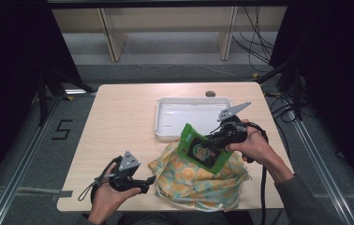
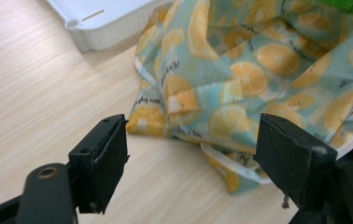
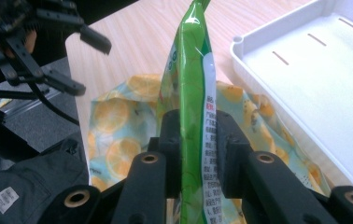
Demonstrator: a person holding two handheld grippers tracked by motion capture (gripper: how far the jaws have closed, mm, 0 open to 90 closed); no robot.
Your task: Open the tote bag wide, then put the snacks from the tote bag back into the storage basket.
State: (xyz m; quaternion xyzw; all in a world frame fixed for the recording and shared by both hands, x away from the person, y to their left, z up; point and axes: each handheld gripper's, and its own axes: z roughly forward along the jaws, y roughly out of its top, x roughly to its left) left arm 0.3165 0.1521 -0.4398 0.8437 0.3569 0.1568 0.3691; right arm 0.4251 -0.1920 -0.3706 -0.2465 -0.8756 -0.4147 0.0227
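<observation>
Bare counter (image 1: 119, 122) lies open to the left and far-left. The white tray (image 1: 165, 105) blocks the far middle, and the lemon-print cloth bag (image 1: 198, 180) crowds the near middle.

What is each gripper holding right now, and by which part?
The right gripper clamps the green snack packet near its lower edge. The left gripper is open, holding nothing, beside the lemon-print cloth bag.

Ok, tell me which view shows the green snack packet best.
The high view: the green snack packet shows its printed face there. The right gripper view shows it edge-on; the left gripper view catches a green corner.
</observation>
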